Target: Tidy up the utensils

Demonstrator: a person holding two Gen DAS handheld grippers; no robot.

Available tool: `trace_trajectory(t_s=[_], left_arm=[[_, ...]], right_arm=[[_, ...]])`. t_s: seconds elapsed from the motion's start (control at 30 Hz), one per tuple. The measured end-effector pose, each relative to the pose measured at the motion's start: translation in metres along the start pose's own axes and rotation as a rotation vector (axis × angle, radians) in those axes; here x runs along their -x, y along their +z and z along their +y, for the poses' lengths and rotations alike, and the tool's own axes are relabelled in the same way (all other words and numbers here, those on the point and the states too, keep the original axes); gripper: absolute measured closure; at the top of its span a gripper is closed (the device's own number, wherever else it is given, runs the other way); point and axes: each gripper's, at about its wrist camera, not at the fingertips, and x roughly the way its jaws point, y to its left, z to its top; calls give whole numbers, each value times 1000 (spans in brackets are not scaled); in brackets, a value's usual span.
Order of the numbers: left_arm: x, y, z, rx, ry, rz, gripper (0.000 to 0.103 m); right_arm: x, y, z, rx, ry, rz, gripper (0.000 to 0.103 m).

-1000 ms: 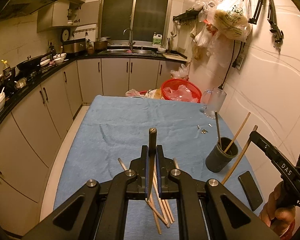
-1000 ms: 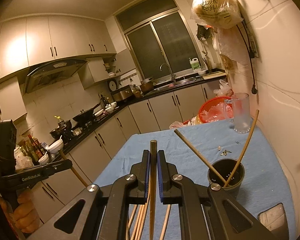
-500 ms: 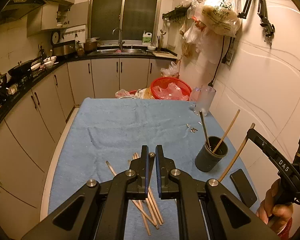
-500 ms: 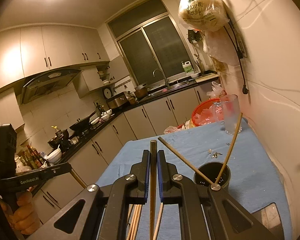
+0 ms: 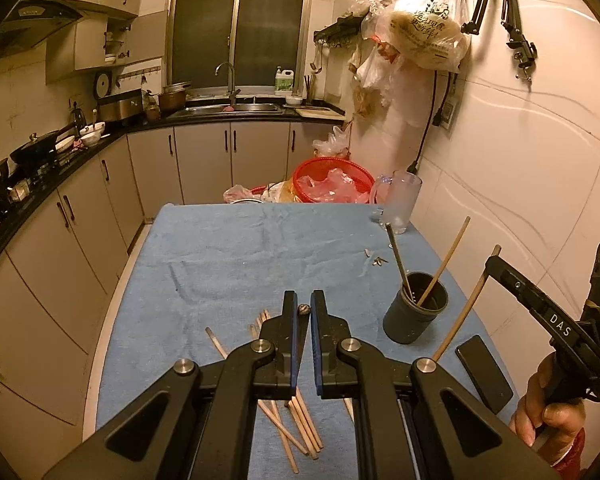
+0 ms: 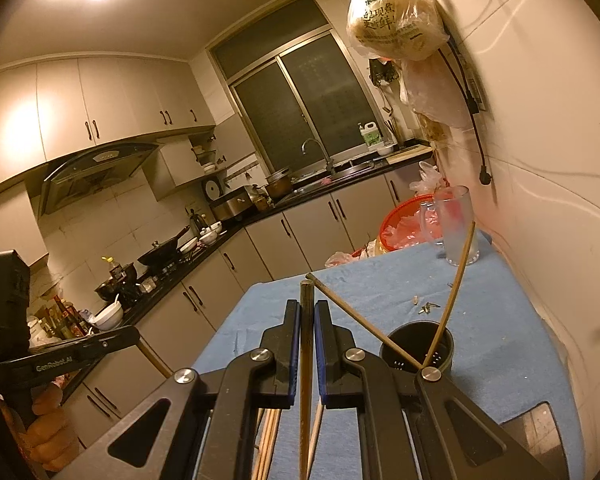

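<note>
The left gripper [image 5: 304, 312] stays clamped on one thin wooden chopstick [image 5: 303, 309], whose tip now barely clears its jaws instead of standing tall. The right gripper [image 6: 307, 312] pinches another wooden chopstick [image 6: 306, 344]. Both likely go next into the dark round cup [image 5: 416, 308], leaving the loose chopsticks [image 5: 296, 412] on the blue cloth [image 5: 228, 264].

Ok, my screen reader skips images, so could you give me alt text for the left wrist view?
The left gripper, shut on a chopstick, hangs above loose chopsticks on a blue-covered table. To its right, a dark cup holds two sticks, with the right gripper nearby clamping another.
</note>
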Motion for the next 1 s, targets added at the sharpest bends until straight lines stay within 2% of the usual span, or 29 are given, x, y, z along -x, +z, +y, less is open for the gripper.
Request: trace_trajectory(t_s=[0.4, 0.63, 0.9, 1.0], left_arm=[[19, 22, -19, -30, -68, -39, 97], [34, 48, -45, -60, -143, -80, 97], [60, 88, -80, -100, -222, -179, 97], [60, 102, -92, -103, -255, -191, 97]], right_arm=[[21, 16, -1, 17, -16, -56, 96], [41, 45, -7, 25, -53, -132, 96], [57, 83, -17, 32, -98, -221, 96], [59, 97, -21, 39, -116, -249, 96]])
